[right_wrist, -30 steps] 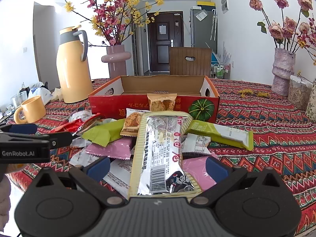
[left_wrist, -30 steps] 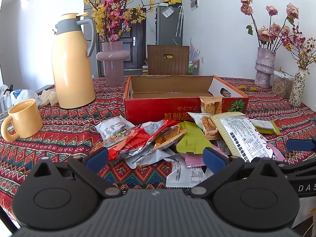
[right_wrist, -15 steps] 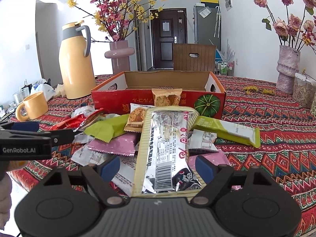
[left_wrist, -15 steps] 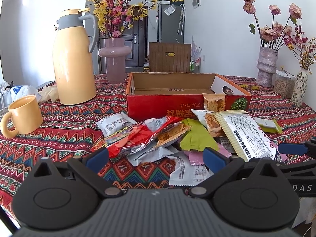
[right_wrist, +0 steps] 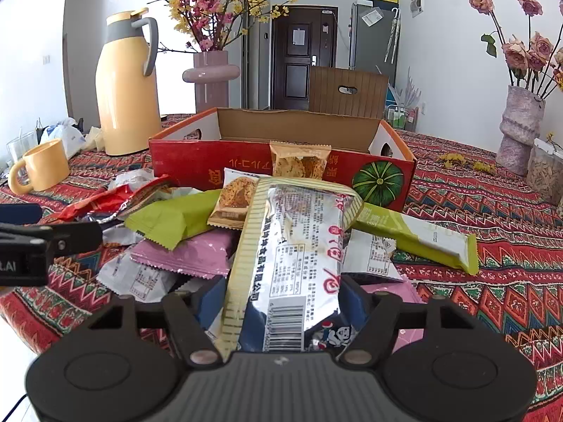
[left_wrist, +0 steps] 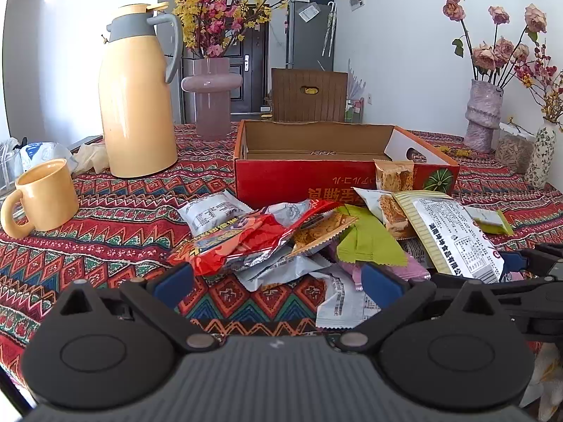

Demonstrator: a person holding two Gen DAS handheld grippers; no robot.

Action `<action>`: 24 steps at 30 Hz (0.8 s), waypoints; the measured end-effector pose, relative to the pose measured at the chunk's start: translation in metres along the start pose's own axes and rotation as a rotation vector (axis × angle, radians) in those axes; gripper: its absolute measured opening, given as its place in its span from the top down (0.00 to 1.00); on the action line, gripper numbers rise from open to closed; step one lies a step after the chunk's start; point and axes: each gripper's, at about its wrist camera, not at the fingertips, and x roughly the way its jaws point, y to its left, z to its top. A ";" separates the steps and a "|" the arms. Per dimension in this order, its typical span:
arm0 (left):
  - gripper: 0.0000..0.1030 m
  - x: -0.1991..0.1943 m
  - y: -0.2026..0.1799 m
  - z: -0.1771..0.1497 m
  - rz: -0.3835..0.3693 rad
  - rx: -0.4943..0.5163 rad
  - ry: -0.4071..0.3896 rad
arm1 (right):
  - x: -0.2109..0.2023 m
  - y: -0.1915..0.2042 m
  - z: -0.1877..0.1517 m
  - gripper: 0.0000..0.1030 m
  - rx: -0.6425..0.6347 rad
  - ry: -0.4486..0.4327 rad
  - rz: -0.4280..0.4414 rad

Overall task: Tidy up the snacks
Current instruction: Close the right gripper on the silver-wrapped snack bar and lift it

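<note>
A pile of snack packets lies on the patterned tablecloth in front of an open red cardboard box (left_wrist: 302, 179) (right_wrist: 197, 161). My right gripper (right_wrist: 281, 299) is shut on the near end of a long silver and cream striped packet (right_wrist: 299, 246), which also shows in the left wrist view (left_wrist: 454, 232). My left gripper (left_wrist: 278, 281) is open and empty, low over the near edge of the pile, by a red packet (left_wrist: 246, 239) and a white packet (left_wrist: 341, 299). Green (right_wrist: 176, 214) and pink (right_wrist: 190, 253) packets lie left of the striped one.
A yellow thermos jug (left_wrist: 137, 98) and yellow mug (left_wrist: 45, 193) stand at the left. A pink vase of flowers (left_wrist: 211, 98) stands behind the box. More vases (left_wrist: 482, 116) and a jar (right_wrist: 545, 172) stand at the right. A long green bar (right_wrist: 422, 235) lies right of the pile.
My right gripper has closed its fingers onto the striped packet's near end. My left gripper has stayed open, with the view shifting slightly.
</note>
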 end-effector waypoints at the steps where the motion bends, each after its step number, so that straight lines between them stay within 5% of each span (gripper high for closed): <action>1: 0.00 0.001 0.001 0.000 0.000 -0.001 0.001 | 0.001 0.000 0.000 0.35 -0.004 0.000 -0.004; 10: 0.00 0.004 0.002 0.000 0.000 -0.004 0.007 | -0.003 -0.003 -0.001 0.64 -0.004 -0.010 -0.011; 24: 0.00 0.005 0.001 0.005 0.005 0.006 0.009 | -0.024 -0.014 0.004 0.67 0.045 -0.092 0.004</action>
